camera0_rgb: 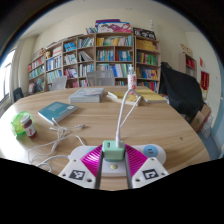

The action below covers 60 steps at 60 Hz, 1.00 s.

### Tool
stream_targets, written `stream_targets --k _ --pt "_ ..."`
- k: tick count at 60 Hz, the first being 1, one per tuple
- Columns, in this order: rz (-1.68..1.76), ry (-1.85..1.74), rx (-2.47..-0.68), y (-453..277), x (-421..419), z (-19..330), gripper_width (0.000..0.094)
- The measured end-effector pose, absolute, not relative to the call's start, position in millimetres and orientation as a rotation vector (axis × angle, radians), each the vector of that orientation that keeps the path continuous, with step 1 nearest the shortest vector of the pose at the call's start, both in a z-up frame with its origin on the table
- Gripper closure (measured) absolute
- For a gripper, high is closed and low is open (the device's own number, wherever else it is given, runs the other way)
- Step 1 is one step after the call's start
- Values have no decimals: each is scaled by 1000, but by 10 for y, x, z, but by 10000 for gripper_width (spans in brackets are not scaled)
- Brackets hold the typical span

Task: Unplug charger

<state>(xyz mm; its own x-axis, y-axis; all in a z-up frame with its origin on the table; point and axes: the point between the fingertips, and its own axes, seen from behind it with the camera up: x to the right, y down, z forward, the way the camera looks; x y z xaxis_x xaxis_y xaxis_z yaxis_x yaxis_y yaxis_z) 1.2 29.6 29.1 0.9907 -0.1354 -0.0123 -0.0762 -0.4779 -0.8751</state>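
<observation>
Bookshelves behind; tool apparently clamps green charger on table.

No word, number or brand can be read anywhere. The spines of the books on the tall wooden bookshelves along the far wall show only as bands of colour. The cover of the teal flat book lying on the round wooden table carries no legible print. The black-and-white square markers on the white gripper fingers show patterns only, not letters.
</observation>
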Motion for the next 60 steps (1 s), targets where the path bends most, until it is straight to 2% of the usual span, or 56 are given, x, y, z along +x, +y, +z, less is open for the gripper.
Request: stream_targets --k 1,6,14,18,26,36,40,47,54,60 --pt "-65 149 -2070 290 2 295 606" --pt "-126 137 -2069 279 -3 297 609" --pt "-46 172 -2155 295 7 287 679" --pt "40 208 -2211 271 -17 316 679" --pt "23 156 -2210 243 -27 347 678" --pt "-99 145 -1938 515 317 1597 680" --pt "-85 125 -1962 633 450 1671 679" --pt "-197 120 -2075 445 1084 1402 672" --pt "-332 132 -2289 46 1738 696 671" --pt "-284 109 -2497 -350 1777 266 659"
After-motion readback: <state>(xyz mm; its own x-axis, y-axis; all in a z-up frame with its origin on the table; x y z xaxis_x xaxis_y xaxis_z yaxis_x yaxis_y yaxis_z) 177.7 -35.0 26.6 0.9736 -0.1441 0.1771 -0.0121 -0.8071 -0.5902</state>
